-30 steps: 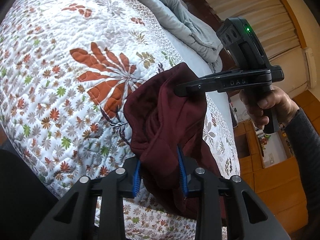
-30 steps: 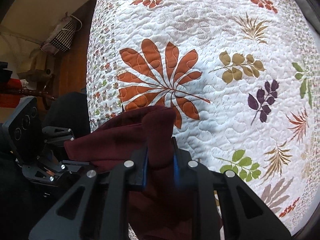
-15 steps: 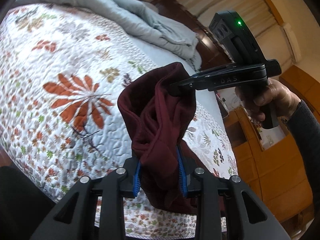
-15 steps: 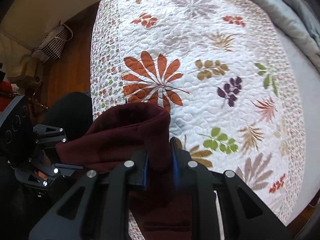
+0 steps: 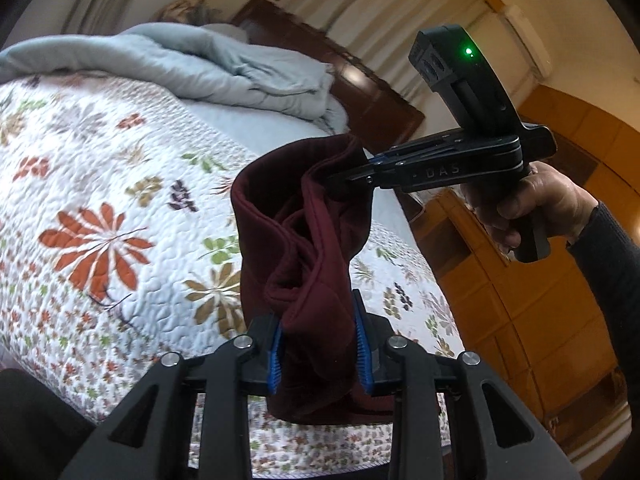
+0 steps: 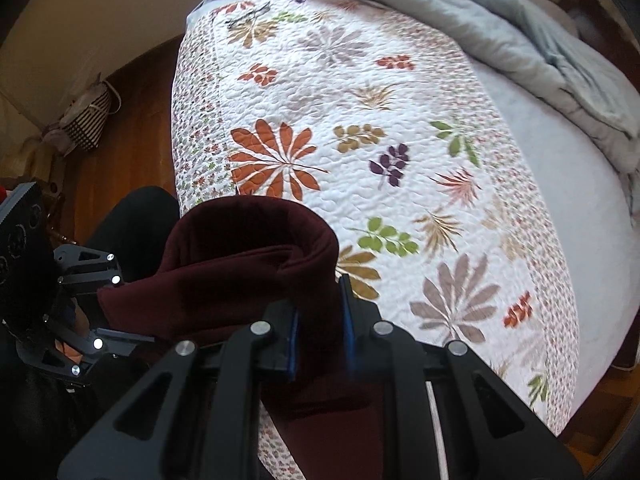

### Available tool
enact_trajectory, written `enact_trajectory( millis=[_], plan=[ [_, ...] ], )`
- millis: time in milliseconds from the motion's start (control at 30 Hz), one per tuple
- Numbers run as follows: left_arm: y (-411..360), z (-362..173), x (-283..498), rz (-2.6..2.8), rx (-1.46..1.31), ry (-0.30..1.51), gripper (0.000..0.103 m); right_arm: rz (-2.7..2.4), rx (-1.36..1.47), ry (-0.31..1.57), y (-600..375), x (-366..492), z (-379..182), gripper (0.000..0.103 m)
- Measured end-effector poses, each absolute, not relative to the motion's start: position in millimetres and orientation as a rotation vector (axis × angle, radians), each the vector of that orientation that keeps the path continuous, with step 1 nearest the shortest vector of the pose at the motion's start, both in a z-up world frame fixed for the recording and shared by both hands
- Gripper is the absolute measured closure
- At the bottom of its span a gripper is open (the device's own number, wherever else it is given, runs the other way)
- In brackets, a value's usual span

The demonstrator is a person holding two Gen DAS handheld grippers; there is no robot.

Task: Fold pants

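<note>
The dark maroon pants point(image 5: 308, 248) hang bunched in the air above the flowered quilt point(image 5: 100, 184), held at two places. My left gripper point(image 5: 318, 344) is shut on a thick fold of the cloth between its blue pads. My right gripper point(image 5: 348, 178), held by a hand point(image 5: 532, 204), pinches the upper edge of the same cloth from the right. In the right wrist view the right gripper point(image 6: 320, 332) is shut on the maroon pants point(image 6: 248, 256), and the left gripper point(image 6: 100, 304) grips the far end at the lower left. The lower part of the pants hangs out of sight below the jaws.
A grey duvet point(image 5: 208, 68) lies heaped at the head of the bed by a dark wooden headboard point(image 5: 360, 88). Wooden cabinets point(image 5: 540, 320) stand to the right of the bed. On the wooden floor point(image 6: 132, 120) by the wall sits a striped bag point(image 6: 88, 120).
Both grippers have risen with the pants, so the bed looks farther below and the duvet and headboard have come into view. The cloth stays pinched in both.
</note>
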State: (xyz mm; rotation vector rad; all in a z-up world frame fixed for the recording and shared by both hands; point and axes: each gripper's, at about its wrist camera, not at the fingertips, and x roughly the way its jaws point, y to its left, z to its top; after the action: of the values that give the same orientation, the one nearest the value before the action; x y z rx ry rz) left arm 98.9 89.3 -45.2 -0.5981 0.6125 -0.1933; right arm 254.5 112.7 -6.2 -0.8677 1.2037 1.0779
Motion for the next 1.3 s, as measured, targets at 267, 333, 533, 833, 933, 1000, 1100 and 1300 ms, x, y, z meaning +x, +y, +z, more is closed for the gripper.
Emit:
enact_trajectory(
  millis=[267,333,533,833,933,1000,1100,1300],
  plan=[
    [48.9,-20.3,105.2,-0.261,-0.520,0.616,0.075,1.009,-0.819,1.160,57.7,253.9,21.0,0.088],
    [36.5,-14.9,105.7,-0.282,-0.499,0.615,0.075,0.992,-0.804,1.154,41.4,252.1,25.6,0.088],
    [1.2,-5.8,104.5,-0.334,-0.447,0.616,0.075,0.966,-0.776,1.140,5.2,246.2,35.2,0.088],
    [-38.0,0.7,104.6,-0.382,-0.390,0.624,0.075,0.932,-0.761,1.120,-42.1,239.5,41.9,0.088],
    [-50.3,0.8,107.0,-0.398,-0.374,0.629,0.075,0.934,-0.764,1.095,-55.9,237.9,41.1,0.088],
    [-57.7,-0.9,109.5,-0.409,-0.366,0.634,0.075,0.931,-0.762,1.080,-66.0,237.6,40.3,0.088],
    [-68.5,-3.4,112.6,-0.427,-0.358,0.643,0.075,0.921,-0.755,1.074,-80.3,238.0,38.5,0.088],
    [-91.3,-8.3,116.0,-0.463,-0.333,0.660,0.075,0.913,-0.753,1.043,-109.8,235.2,36.1,0.088]
  ],
)
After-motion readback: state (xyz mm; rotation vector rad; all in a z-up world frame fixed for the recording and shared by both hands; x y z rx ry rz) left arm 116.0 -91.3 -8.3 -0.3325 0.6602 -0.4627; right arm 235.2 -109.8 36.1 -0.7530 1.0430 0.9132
